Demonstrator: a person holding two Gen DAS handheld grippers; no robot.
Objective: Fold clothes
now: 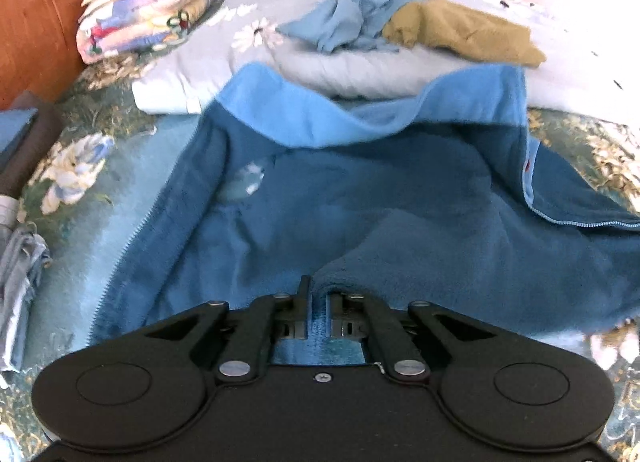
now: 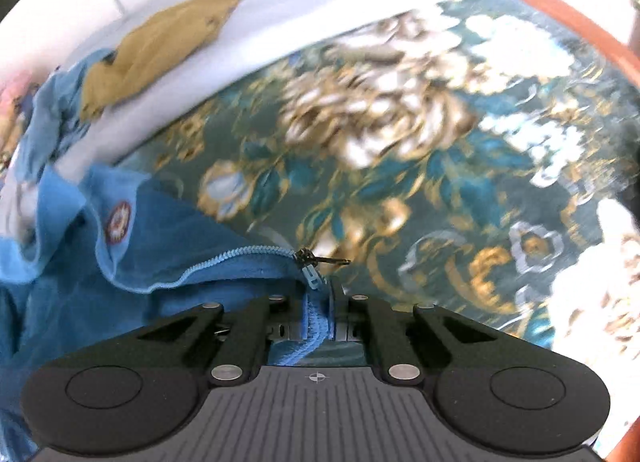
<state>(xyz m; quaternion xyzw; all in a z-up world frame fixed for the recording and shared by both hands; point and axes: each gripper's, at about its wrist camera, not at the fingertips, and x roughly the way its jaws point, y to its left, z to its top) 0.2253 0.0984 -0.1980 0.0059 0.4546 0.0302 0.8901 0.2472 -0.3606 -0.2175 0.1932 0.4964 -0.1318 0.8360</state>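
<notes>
A: How do the tongs stand?

B: The left gripper (image 1: 318,294) is clenched on a fold of the blue fleece jacket (image 1: 360,197); the cloth is pinched between its fingers and runs back toward the camera.

A: And the other one?

B: The right gripper (image 2: 326,294) is clamped on the jacket's zipper edge (image 2: 314,326), just below the dark zipper pull (image 2: 310,258); a small round badge (image 2: 118,221) shows on the fleece to the left.

A: Where does the jacket lie?

B: Spread open on the floral bedspread (image 2: 400,165), lighter lining turned over along its far edge; beyond it a pale quilt (image 1: 360,69) carries a crumpled blue garment (image 1: 352,17) and a mustard garment (image 1: 460,29), touching each other.

A: Any containers?

B: I see no basket or box; only a folded patterned blanket (image 1: 148,9) by the wooden headboard (image 1: 36,17), and stacked clothes (image 1: 16,197) at the left edge.
</notes>
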